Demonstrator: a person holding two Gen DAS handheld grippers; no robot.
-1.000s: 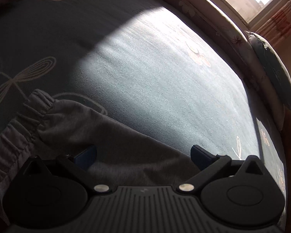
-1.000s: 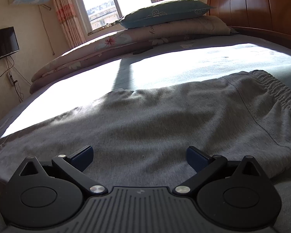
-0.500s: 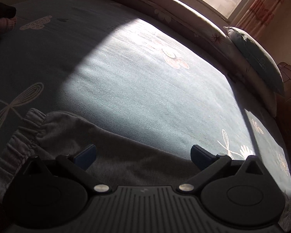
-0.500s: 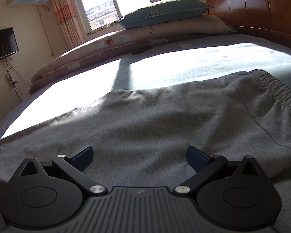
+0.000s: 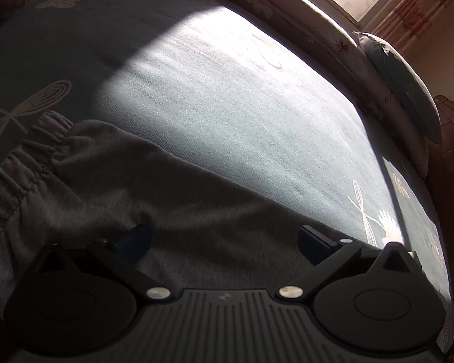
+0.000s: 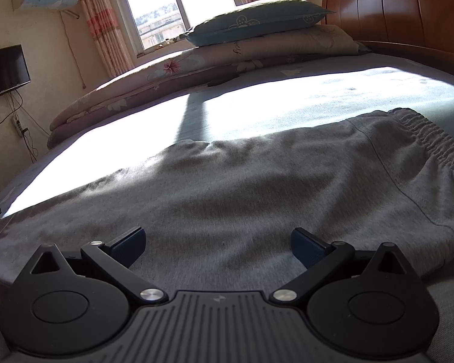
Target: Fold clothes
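Big bed [image 6: 287,96] w/ sun on it. Grey pants [image 6: 242,187] lie flat along the bed's near edge, stretchy waist at one end. Left gripper [image 5: 224,242] & right gripper [image 6: 218,243]: fingers wide apart over the pants, holding nothing.

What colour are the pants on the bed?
Plain heather grey pants with a gathered elastic waistband; clearest in the right wrist view.

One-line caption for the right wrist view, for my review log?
Right gripper, jaws open, poised low over grey sweatpants spread flat on a sunlit bed, elastic waistband at right.
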